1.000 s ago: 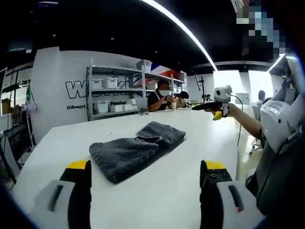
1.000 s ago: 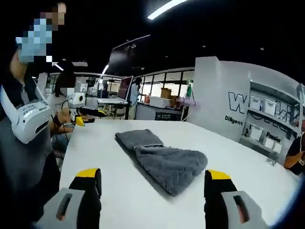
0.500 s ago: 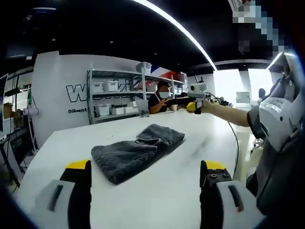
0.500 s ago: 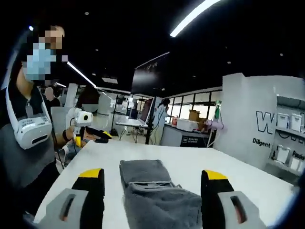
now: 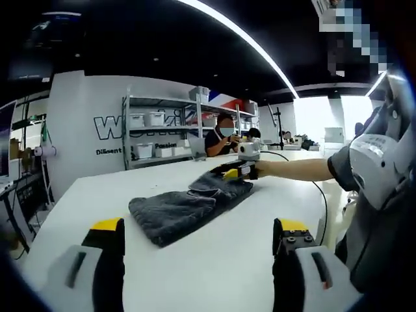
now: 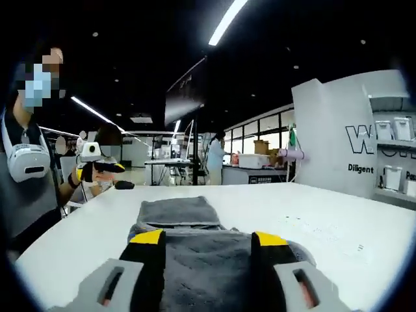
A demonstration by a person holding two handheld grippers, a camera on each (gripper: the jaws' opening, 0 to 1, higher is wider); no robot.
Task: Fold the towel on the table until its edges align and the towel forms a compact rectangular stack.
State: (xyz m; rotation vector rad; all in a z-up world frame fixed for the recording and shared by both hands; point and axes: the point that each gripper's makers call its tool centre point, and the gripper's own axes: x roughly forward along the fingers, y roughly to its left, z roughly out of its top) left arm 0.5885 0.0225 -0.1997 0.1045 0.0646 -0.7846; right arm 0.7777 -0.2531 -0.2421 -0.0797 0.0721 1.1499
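On the white table (image 5: 214,253) lies the grey towel (image 5: 185,208), loosely bunched in two lobes rather than squared up. We judge it soft and limp: thick pile, no stiffness, light enough to lift by one corner, but likely to sag and drag if pinched at a single point. It should grip well, since the nap is not slippery, and nothing about it is fragile. The best hold, we think, is at a free corner or along a thin single edge, not on the plump folded bulk, where the jaws would take several layers at once.

Our right gripper (image 6: 205,242) is down at the near end of the towel (image 6: 195,260), jaws apart with the cloth lying between them; we cannot tell whether the fingertips (image 6: 147,238) touch the fabric or hover just over it. From the left gripper view the same gripper (image 5: 235,173) sits at the towel's far lobe. Our left gripper (image 5: 198,227) hangs well back from the cloth, jaws spread wide, holding nothing.

Where the towel's true corners and hems lie is hard to make out: the folds hide them, and the near edge is cut off behind the right jaws.
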